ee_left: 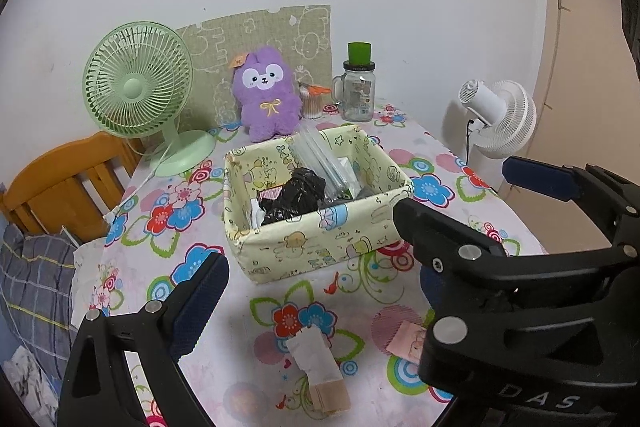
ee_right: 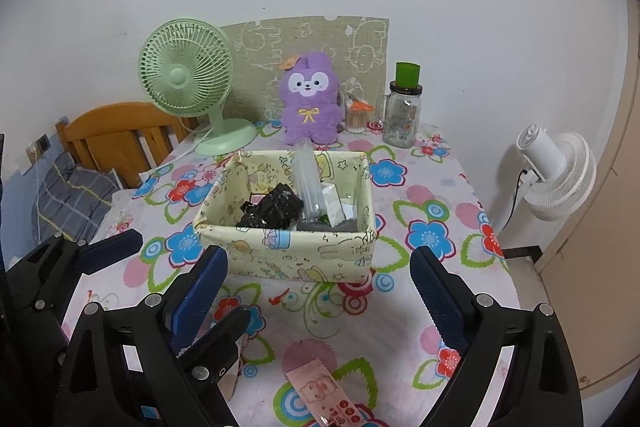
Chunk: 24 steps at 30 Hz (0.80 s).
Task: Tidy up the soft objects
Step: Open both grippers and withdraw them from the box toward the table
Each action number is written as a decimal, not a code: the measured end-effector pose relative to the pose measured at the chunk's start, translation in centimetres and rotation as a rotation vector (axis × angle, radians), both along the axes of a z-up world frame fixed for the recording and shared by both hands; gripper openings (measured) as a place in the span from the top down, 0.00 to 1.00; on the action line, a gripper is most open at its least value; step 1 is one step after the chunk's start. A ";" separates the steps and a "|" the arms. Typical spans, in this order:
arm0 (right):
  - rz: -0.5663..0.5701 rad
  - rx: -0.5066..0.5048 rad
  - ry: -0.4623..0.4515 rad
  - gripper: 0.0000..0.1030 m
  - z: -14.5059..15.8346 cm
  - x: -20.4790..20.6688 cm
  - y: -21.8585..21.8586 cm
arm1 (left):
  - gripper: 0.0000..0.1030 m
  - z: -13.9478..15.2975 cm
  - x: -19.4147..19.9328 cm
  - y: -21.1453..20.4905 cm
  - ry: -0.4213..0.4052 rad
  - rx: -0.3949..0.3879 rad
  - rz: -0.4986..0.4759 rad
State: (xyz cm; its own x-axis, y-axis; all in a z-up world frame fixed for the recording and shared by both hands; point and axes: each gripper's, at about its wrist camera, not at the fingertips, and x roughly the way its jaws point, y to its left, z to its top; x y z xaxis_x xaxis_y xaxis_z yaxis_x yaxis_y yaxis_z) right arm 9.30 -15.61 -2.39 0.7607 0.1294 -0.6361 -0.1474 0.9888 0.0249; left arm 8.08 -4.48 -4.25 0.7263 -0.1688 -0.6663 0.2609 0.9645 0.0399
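A yellow cartoon-print fabric basket (ee_left: pixel 320 247) (ee_right: pixel 288 251) stands mid-table. It holds a crumpled black bag (ee_left: pixel 296 195) and a clear plastic sleeve (ee_right: pixel 308 183). A purple plush toy (ee_left: pixel 268 95) (ee_right: pixel 310 99) sits upright behind it by the wall. My left gripper (ee_left: pixel 316 291) hovers open before the basket, above a white and beige packet (ee_left: pixel 316 367). My right gripper (ee_right: pixel 320 287) is open too, close beside the left, with a pink packet (ee_right: pixel 324 391) (ee_left: pixel 404 341) on the cloth below it. Neither gripper holds anything. The right gripper's body hides the left gripper's right finger.
A green desk fan (ee_left: pixel 138 91) stands back left, and a glass jar with a green lid (ee_left: pixel 358 87) and a swab pot (ee_left: pixel 312 103) back right. A white fan (ee_left: pixel 500 115) is off the table's right edge. A wooden chair (ee_left: pixel 60 179) and plaid pillow (ee_left: pixel 32 279) are left.
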 end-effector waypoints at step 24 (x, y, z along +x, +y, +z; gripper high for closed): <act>0.058 -0.012 0.020 0.09 -4.3 -2.9 -0.2 | 0.05 -5.1 -1.9 -0.1 0.083 -0.051 -0.023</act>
